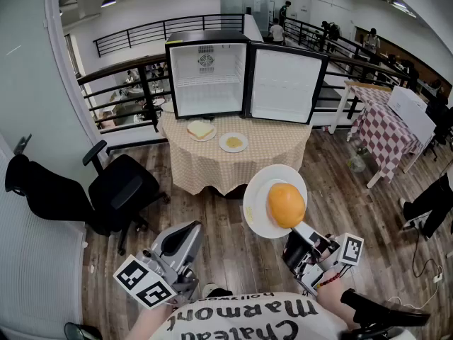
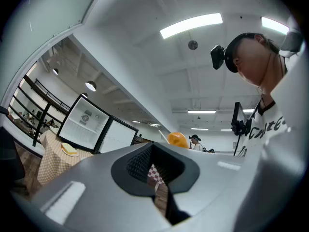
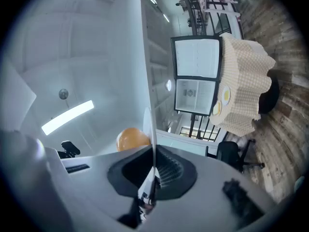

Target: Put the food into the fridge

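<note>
My right gripper (image 1: 306, 241) is shut on the rim of a white plate (image 1: 256, 202) that carries an orange bun (image 1: 286, 205), held low over the floor in front of the table. In the right gripper view the plate (image 3: 152, 129) stands edge-on between the jaws, the bun (image 3: 131, 139) to its left. The small fridge (image 1: 209, 80) stands open on the round table (image 1: 283, 151), its door (image 1: 283, 83) swung right. A plate of toast (image 1: 201, 129) and a plate with a flat pancake (image 1: 233, 142) lie before it. My left gripper (image 1: 185, 238) hangs low at the left, shut and empty.
A black office chair (image 1: 120, 190) stands left of the table. A table with a red checked cloth (image 1: 386, 126) and a white box is at the right. A black railing (image 1: 134, 83) runs behind the fridge. The floor is wooden planks.
</note>
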Demonstrator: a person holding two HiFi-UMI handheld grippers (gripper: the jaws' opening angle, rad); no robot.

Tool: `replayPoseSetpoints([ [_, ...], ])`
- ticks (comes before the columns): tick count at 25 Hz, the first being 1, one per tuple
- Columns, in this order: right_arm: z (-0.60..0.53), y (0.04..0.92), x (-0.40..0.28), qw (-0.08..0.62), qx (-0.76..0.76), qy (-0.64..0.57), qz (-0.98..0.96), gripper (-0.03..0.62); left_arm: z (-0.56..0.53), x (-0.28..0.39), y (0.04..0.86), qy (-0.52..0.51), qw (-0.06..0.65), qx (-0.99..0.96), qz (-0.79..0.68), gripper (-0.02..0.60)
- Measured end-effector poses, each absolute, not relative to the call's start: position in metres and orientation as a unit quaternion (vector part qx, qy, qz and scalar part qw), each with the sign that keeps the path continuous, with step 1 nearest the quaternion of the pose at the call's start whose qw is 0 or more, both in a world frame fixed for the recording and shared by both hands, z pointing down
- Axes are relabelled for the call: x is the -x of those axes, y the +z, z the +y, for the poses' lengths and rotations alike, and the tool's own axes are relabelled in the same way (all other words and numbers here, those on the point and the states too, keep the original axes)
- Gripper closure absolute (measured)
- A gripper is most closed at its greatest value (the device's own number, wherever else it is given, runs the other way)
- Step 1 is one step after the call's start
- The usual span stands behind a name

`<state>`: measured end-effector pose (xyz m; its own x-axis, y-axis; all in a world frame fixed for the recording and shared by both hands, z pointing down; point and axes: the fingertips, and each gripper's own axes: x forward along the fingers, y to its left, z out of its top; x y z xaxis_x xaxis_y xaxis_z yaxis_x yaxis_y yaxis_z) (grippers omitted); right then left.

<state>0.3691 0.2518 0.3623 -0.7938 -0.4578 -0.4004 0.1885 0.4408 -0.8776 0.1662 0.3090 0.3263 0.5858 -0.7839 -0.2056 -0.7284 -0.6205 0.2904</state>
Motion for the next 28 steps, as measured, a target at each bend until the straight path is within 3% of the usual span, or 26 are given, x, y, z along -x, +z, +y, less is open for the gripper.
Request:
replayPoseSetpoints([
  [17,0.260,0.364,-0.349,0.282,0.086,-0.517,0.803,0.571,0.308,-0.153,0.329,-0.155,0.093,-0.885,-0.429,0.575],
  [28,0.188,0.378,-0.296,0.296,0.115,-0.538,0.781,0.571,0.223,-0.099,0.341,-0.144,0.111,-0.897,-0.403,0.575],
])
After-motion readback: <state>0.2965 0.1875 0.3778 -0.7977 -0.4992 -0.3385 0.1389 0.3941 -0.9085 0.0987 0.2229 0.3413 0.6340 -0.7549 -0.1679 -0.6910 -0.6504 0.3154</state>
